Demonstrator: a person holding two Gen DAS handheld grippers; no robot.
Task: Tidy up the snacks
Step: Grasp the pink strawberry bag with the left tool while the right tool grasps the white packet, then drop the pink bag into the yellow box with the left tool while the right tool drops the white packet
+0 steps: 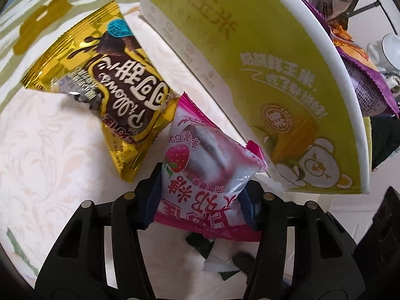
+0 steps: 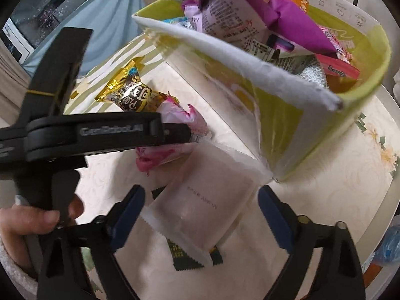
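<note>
Pink strawberry packet (image 1: 200,175) clamped in left gripper (image 1: 201,200), lower centre; right gripper (image 2: 201,212) spread wide around white sachet (image 2: 200,207), gripping nothing.

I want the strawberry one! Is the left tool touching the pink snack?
Touching. In the left wrist view, the left tool has its blue pads pressed against both sides of the pink snack, pinching it.

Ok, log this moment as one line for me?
left gripper: shut on pink strawberry packet | right gripper: open over white packet | gold packet: on table | box: part-filled
</note>
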